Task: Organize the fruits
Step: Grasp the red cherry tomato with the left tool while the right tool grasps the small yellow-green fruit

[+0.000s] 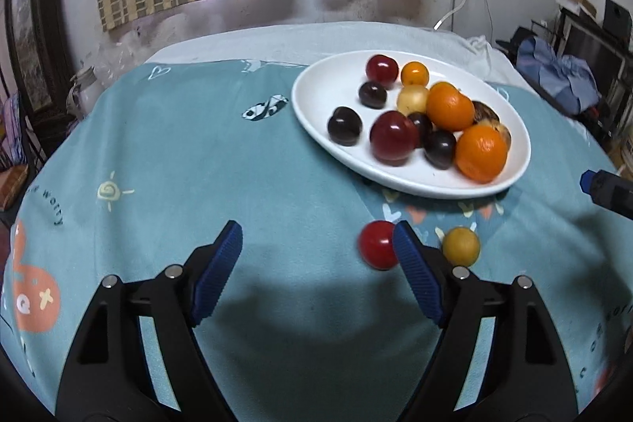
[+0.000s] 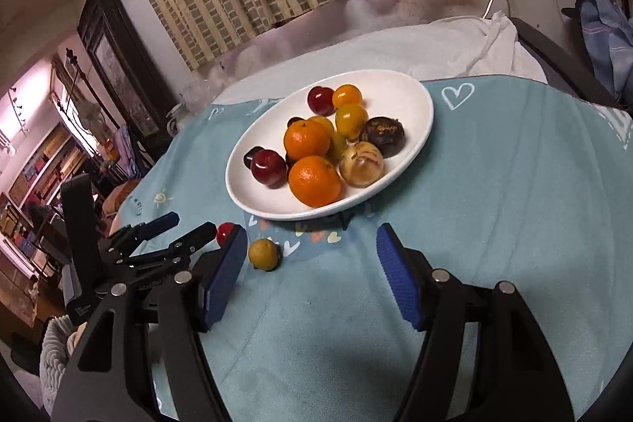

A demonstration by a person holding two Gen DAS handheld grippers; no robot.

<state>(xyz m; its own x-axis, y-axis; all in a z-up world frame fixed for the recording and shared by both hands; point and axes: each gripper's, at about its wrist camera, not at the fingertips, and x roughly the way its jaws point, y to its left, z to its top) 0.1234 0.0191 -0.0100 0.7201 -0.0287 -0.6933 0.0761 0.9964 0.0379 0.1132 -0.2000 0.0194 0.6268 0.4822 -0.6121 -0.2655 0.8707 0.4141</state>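
Note:
A white oval plate (image 1: 316,97) holds oranges (image 1: 480,153), red and dark plums and small yellow fruits. Two loose fruits lie on the teal cloth in front of it. The small red one (image 1: 376,244) sits just inside the right finger of my left gripper (image 1: 316,228), which is open and not pressing it. A yellow-green one (image 1: 461,245) lies outside that finger. My right gripper (image 2: 311,230) is open above bare cloth, with the yellow-green fruit (image 2: 264,254) beside its left finger and the red fruit (image 2: 226,232) half hidden behind it. The plate (image 2: 415,93) lies just beyond.
The teal printed cloth (image 1: 178,145) covers a table with a white cloth (image 2: 395,46) at the back. A curtained wall stands behind. A chair with blue clothes (image 1: 561,74) is at the right, shelves and furniture (image 2: 47,153) at the left. My left gripper (image 2: 186,226) shows in the right wrist view.

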